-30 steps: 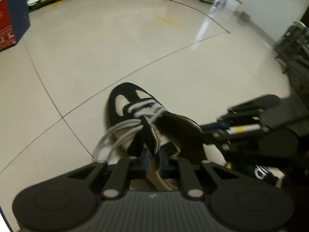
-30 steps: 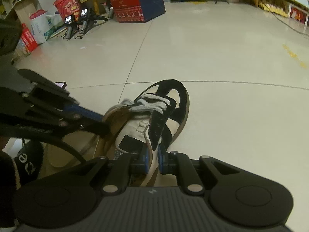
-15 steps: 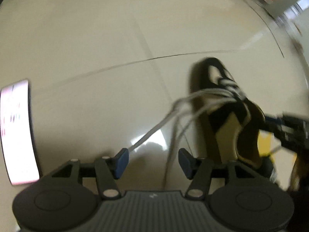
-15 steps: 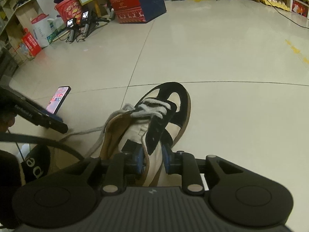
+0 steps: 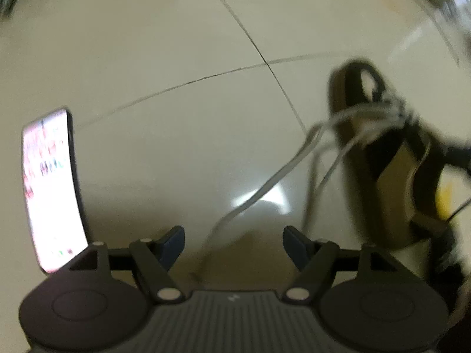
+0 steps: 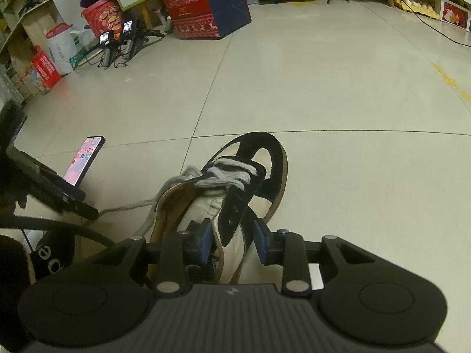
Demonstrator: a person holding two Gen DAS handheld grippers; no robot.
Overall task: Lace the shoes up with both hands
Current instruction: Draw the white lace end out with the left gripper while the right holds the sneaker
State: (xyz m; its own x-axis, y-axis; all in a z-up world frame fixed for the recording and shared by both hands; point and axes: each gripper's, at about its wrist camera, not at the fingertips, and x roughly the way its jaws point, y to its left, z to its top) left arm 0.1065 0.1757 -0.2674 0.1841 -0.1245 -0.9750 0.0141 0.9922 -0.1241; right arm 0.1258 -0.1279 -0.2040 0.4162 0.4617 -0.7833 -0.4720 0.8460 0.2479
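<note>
A black and cream shoe (image 6: 259, 158) lies on the tiled floor with grey laces (image 6: 226, 173) crossed over its front. Loose lace ends (image 5: 273, 182) trail off the shoe's left side across the floor. My left gripper (image 5: 234, 242) points down at the floor left of the shoe (image 5: 385, 158). Its jaws are opening wide, and one lace strand runs between them untouched. My right gripper (image 6: 234, 241) straddles the shoe's black eyelet flap (image 6: 235, 211). Its jaws are opening, and the pads stand off the flap. The left gripper's fingers (image 6: 67, 198) show at the left edge.
A lit phone (image 6: 85, 158) lies on the floor left of the shoe, close to the left gripper; it appears as the phone (image 5: 50, 188) in the left view. A dark blue Christmas box (image 6: 203, 6), bags, cartons and cables line the far walls.
The left gripper left the shoe, swung left and tipped down toward the floor, and its jaws opened. The right gripper's jaws parted from the eyelet flap while that hand stayed put.
</note>
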